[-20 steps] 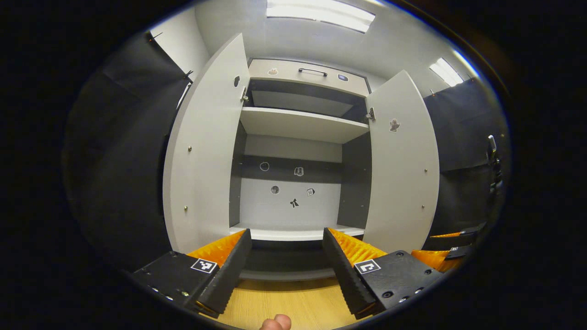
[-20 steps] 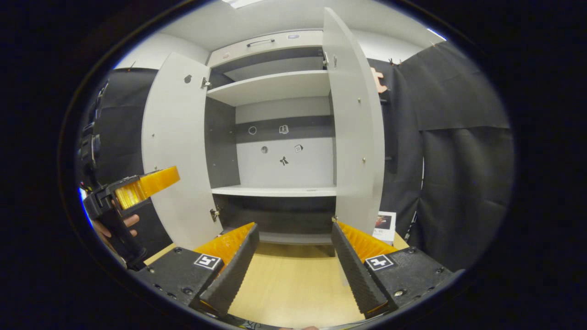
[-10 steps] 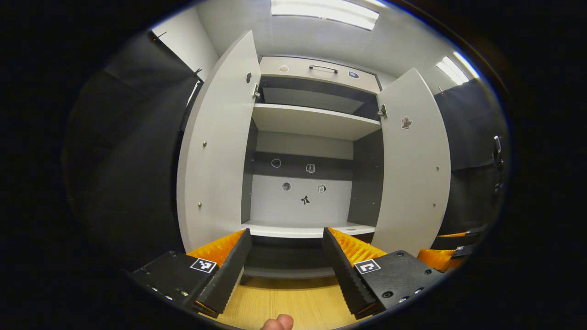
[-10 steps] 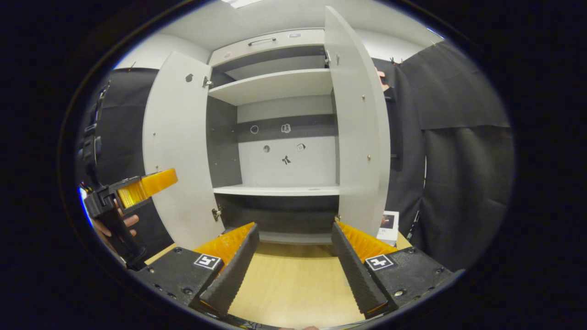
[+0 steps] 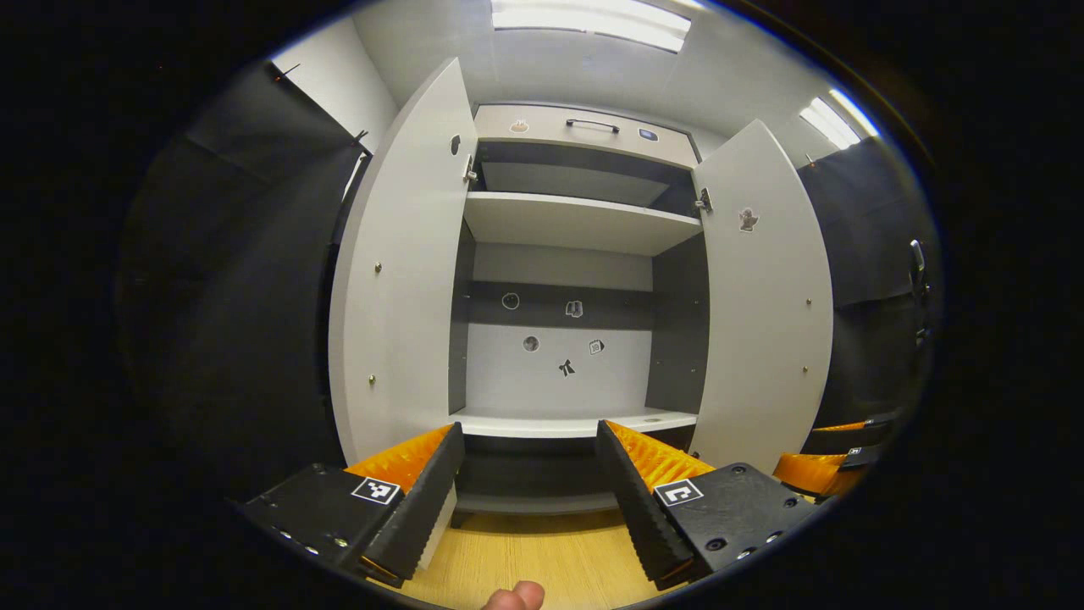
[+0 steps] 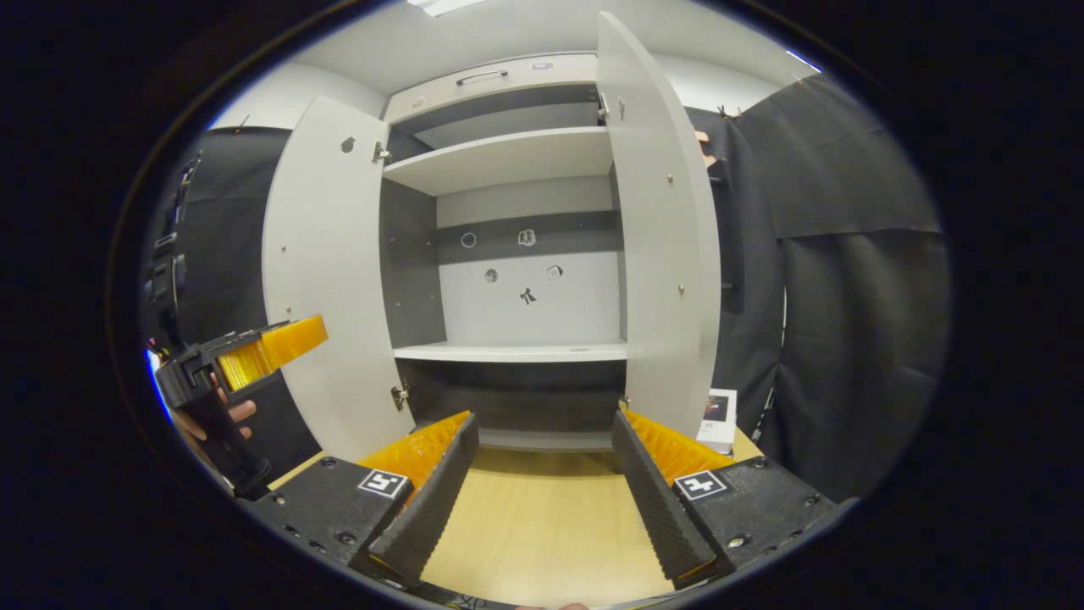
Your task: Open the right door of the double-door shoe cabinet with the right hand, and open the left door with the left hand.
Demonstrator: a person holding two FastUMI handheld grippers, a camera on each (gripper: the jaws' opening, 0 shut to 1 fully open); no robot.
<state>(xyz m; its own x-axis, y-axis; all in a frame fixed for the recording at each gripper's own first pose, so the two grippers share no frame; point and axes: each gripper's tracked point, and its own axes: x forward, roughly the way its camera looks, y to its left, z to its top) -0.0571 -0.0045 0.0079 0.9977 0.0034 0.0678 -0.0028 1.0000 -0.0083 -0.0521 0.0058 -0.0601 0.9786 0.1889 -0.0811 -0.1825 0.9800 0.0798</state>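
Before shoe cabinet (image 5: 576, 220), both doors stay swung wide; left gripper (image 5: 529, 483) and right gripper (image 6: 542, 483) fingers remain released.

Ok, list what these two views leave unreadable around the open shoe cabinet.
- Stickers on the cabinet's back panel: too small to identify in either view.
- Left gripper in the right gripper view: its fingertips are cut short by the left door.
- Small box on the floor: partly behind the right door.
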